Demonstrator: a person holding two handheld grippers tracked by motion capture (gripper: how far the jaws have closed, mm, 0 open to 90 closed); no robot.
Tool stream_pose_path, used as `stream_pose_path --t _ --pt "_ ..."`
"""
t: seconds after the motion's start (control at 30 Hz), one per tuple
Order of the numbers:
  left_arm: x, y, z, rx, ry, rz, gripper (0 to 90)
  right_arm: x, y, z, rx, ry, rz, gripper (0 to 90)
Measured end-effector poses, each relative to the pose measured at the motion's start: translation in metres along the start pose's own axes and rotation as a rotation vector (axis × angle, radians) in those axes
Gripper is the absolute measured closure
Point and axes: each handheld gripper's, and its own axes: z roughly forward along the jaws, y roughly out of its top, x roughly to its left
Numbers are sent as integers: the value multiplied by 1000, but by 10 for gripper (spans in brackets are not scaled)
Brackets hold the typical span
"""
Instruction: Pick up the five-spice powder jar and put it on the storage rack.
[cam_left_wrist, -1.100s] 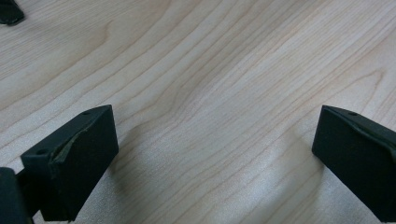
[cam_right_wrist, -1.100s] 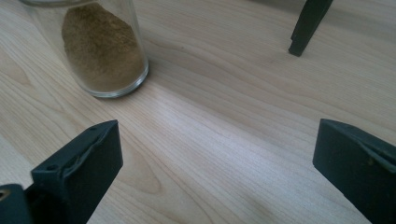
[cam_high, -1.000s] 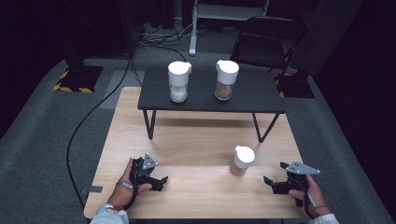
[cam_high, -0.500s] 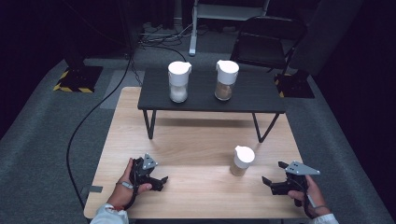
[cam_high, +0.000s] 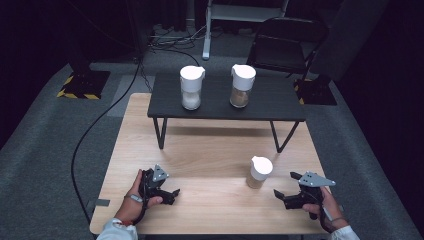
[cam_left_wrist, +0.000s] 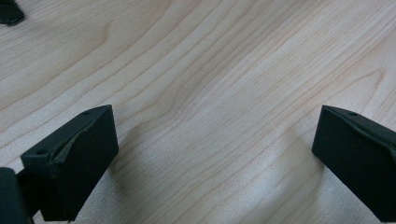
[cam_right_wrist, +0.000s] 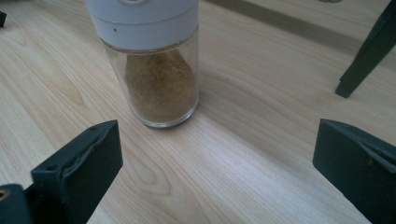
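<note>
Recording lab or studio. Dark surrounds, grey carpet; hazard-striped stand base and folding chair behind the wooden worktop; black cable trailing left of it.

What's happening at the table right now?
A person holds a gripper in each hand, both resting low on the wooden table with fingers open and nothing grasped. The right gripper points at a white-lidded glass jar of brown powder standing just ahead of it, not touching. The left gripper faces bare wood. Two similar jars stand on the small black table behind.
</note>
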Motion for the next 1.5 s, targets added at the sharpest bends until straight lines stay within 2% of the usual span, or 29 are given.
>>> stream_pose_path --t 0.3,0.63,0.93,1.5 --pt "0 0 0 0 -1 0 0 6 5 9 9 14 -27 15" --pt "0 0 0 0 1 -1 0 6 7 23 12 53 -28 14" --pt "0 0 0 0 1 0 0 11 11 35 17 63 -47 17" --pt "0 0 0 0 1 0 0 8 14 55 -10 80 -3 20"
